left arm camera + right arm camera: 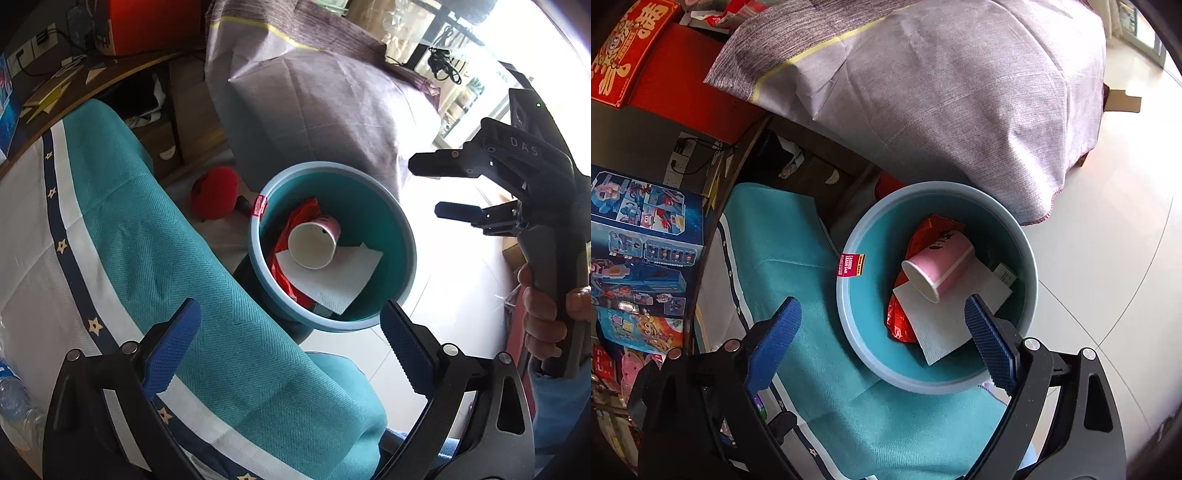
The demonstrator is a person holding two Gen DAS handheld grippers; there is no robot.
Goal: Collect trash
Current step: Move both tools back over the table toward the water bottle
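Observation:
A teal trash bin (400, 236) stands on the floor beside a teal cloth (155, 229); it also shows in the right wrist view (871, 295). Inside lie a pink paper cup (314, 243) (938, 267), a white napkin (336, 280) (942, 325) and a red wrapper (301, 218) (899, 321). My left gripper (290, 341) is open and empty above the bin's near rim. My right gripper (882, 332) is open and empty above the bin. It also shows in the left wrist view (437, 188), held by a hand at right.
A grey-covered bed or sofa (942, 85) rises behind the bin. A red ball-like object (214, 194) lies on the floor left of the bin. A wooden desk (110, 77) with a red box (665, 74) and blue toy boxes (642, 236) stands left. Pale tiled floor (1108, 240) is at right.

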